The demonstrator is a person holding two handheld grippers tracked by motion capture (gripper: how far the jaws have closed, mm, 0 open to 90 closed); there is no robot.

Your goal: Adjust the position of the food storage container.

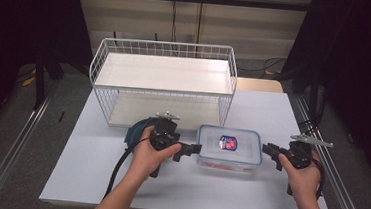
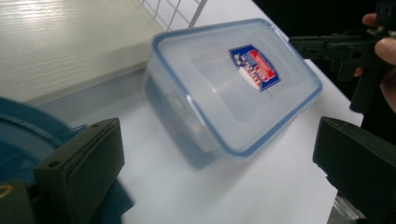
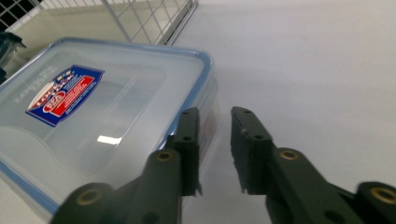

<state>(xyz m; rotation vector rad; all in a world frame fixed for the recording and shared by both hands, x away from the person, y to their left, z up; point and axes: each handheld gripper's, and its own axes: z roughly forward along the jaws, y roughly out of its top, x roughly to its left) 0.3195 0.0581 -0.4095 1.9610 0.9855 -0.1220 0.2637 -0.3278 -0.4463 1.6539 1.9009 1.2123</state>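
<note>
A clear plastic box [image 1: 229, 148] with a blue-rimmed lid and a red and blue sticker [image 1: 228, 142] lies on the white table [image 1: 92, 177], just in front of the white wire shelf [image 1: 163, 80]. The left gripper [image 1: 196, 149] points at the box's left end, jaws spread wide with nothing between them. The right gripper [image 1: 266, 150] sits just beside the box's right end, its jaws a little apart and empty; one jaw seems to brush the lid's edge, though that is hard to judge. A blue round thing [image 1: 136, 129] lies behind the left hand [image 1: 149, 154].
</note>
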